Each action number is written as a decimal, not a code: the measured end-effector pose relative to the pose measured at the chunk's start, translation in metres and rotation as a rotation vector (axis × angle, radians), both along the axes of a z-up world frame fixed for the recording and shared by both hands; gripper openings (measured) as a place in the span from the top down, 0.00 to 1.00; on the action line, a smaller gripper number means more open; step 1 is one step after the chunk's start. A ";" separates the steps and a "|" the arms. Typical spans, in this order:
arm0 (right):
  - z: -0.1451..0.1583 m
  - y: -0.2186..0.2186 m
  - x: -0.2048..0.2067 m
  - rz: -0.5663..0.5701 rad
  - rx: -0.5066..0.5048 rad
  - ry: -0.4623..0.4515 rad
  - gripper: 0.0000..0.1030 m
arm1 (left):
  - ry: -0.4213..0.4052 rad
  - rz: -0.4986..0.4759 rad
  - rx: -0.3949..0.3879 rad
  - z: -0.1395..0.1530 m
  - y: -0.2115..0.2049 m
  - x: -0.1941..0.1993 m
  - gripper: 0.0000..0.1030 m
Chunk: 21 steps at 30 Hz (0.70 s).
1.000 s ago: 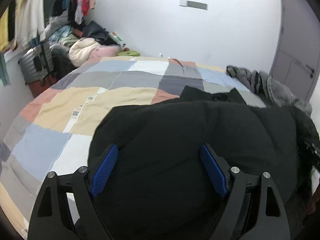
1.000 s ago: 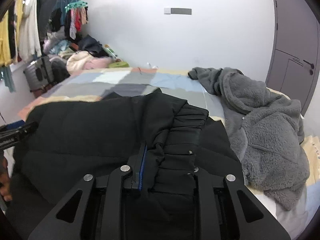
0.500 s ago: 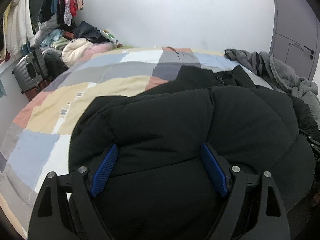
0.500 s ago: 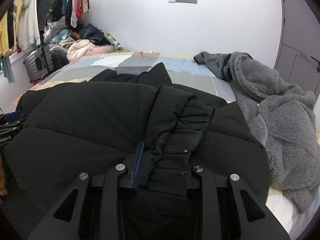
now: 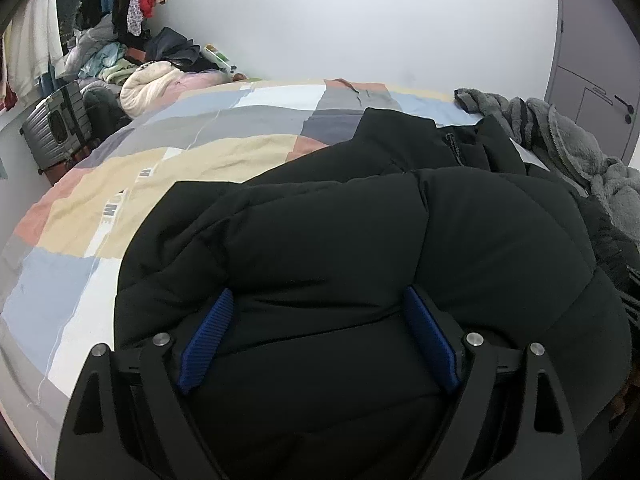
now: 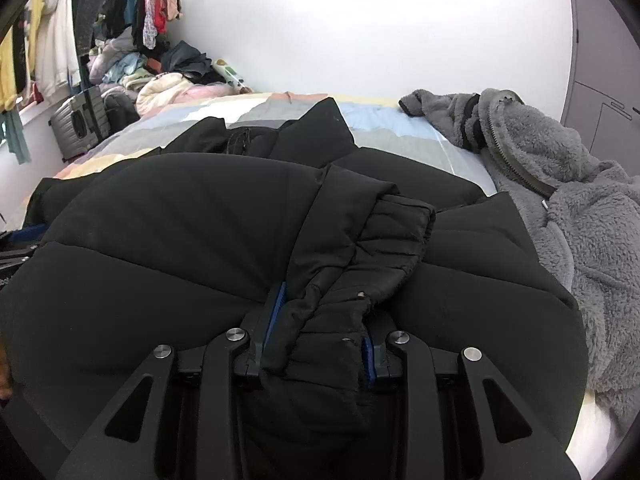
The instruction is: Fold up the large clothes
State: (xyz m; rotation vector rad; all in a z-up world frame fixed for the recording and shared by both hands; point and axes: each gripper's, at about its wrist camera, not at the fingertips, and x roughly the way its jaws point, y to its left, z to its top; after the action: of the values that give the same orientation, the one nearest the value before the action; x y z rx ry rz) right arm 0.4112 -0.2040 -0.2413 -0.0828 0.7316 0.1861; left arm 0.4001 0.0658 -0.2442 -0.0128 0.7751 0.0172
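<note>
A black puffer jacket [image 5: 360, 220] lies folded on the patchwork bed [image 5: 100, 200], its collar toward the far wall. My left gripper [image 5: 318, 296] stands wide, its blue pads [image 5: 208, 336] pressed on either side of a thick fold of the jacket's left part. In the right wrist view the jacket [image 6: 180, 220] fills the foreground. My right gripper [image 6: 324, 312] is shut on a bunched sleeve and hem, and the ribbed cuff [image 6: 396, 232] lies just beyond it. The fabric hides most of the right pad.
A grey fleece jacket [image 6: 560, 200] lies crumpled on the bed at the right, touching the black one. Past the bed's left side stand a grey suitcase [image 5: 56, 128] and a clothes pile [image 5: 152, 76]. A grey door [image 5: 592, 60] is at the far right.
Both grippers sank and moved forward with the jacket, laying the fold lower over the rest of it. The collar now shows beyond the fold. The right jaws stand slightly wider.
</note>
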 end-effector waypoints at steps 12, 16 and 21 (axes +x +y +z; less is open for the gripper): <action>0.073 -0.016 -0.051 0.003 0.095 -0.046 0.32 | -0.048 0.022 -0.034 0.075 0.005 -0.047 0.15; 0.127 -0.019 -0.084 -0.001 0.111 -0.116 0.32 | -0.095 0.018 -0.050 0.127 0.005 -0.077 0.15; 0.207 -0.022 -0.137 0.005 0.118 -0.215 0.32 | -0.165 0.027 -0.097 0.196 0.006 -0.128 0.15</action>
State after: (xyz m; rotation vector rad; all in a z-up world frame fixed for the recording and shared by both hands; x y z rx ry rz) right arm 0.2743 -0.2260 -0.0342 0.0078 0.5048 0.2205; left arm 0.2724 0.0719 -0.0478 -0.1152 0.6107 0.0045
